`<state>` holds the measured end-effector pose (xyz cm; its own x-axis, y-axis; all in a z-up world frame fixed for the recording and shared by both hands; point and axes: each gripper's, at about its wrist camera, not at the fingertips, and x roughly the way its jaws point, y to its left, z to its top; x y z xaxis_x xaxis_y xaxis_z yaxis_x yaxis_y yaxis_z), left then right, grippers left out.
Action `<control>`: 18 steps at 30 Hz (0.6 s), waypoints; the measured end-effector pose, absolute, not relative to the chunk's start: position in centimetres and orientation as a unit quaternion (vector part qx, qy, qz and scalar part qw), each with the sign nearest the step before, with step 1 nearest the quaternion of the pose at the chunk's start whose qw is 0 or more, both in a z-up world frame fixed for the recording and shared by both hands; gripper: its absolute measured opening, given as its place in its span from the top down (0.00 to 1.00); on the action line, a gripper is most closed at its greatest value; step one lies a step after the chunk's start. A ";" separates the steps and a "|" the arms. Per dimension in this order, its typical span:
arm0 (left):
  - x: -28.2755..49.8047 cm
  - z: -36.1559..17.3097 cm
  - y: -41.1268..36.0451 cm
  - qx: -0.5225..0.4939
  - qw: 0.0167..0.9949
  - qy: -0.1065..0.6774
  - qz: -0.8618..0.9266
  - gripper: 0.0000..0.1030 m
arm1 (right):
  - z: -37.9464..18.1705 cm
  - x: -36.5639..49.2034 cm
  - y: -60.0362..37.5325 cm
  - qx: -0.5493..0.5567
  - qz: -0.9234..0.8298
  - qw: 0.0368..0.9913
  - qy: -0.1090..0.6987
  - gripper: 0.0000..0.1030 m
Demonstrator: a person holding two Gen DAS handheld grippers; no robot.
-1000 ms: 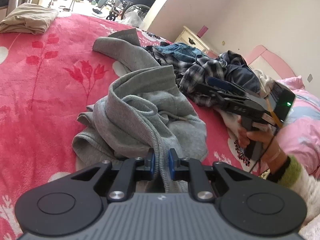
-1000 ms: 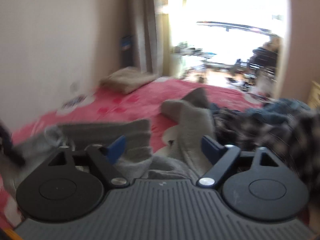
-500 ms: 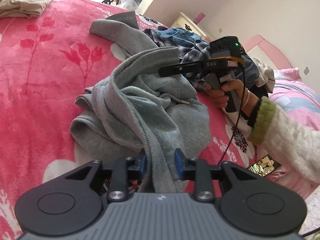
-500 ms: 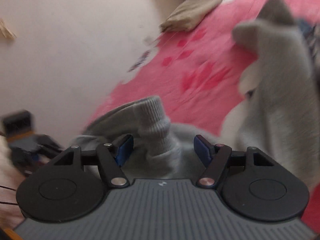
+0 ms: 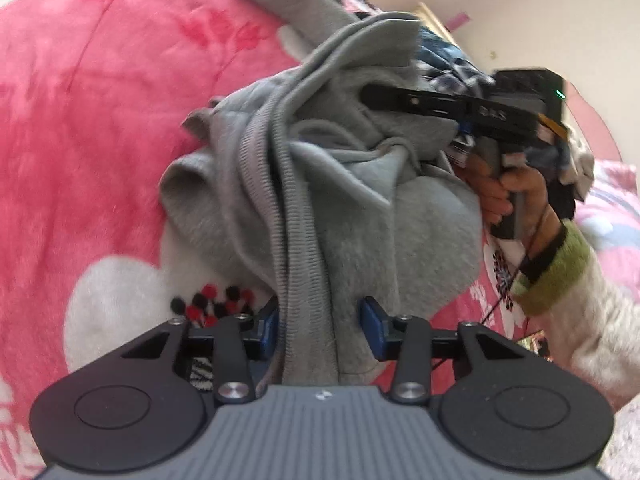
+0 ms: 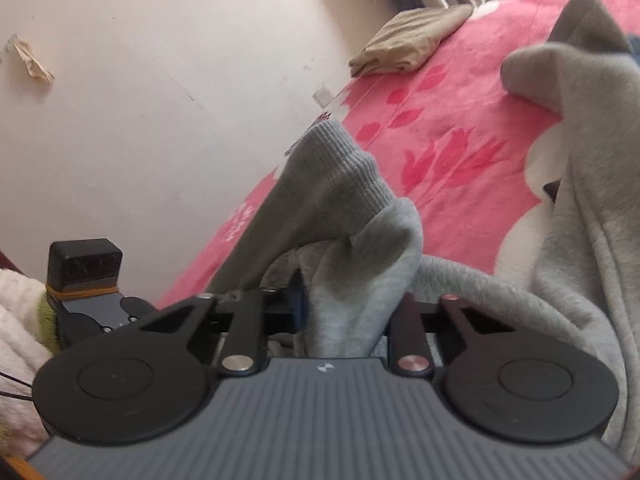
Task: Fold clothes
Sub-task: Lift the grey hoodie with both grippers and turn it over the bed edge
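Left gripper (image 5: 319,330) is opening; its jaws, pinched a second ago, now stand clear of the grey hoodie's (image 5: 340,184) ribbed hem between them. Right gripper (image 6: 347,312), spread before, is closing on a hoodie fold, taking over the hold.

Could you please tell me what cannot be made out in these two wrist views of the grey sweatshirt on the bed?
- Left wrist view: the grey sweatshirt is bunched, so its overall shape is hidden by its own folds.
- Left wrist view: the right gripper tips are buried in fabric.
- Right wrist view: the right gripper's pads are covered by the ribbed cuff and fleece.
- Left wrist view: the plaid clothes are blurred and mostly behind the sweatshirt.
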<state>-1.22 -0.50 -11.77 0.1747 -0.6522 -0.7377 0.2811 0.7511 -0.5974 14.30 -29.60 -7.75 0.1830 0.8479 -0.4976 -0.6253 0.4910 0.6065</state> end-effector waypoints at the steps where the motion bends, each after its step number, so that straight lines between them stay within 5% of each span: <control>1: -1.4 -11.8 -0.7 -0.161 0.752 0.560 -0.309 0.63 | -7.6 14.0 -29.4 0.128 0.484 0.763 0.408 0.87; 4: -1.9 -11.6 -1.2 -0.145 0.765 0.551 -0.300 0.81 | -6.6 12.7 -28.2 0.087 0.454 0.803 0.376 0.90; 18: -3.0 0.7 1.4 -0.158 0.833 0.379 -0.370 0.87 | 5.0 4.6 -27.0 -0.069 0.236 0.968 0.060 0.92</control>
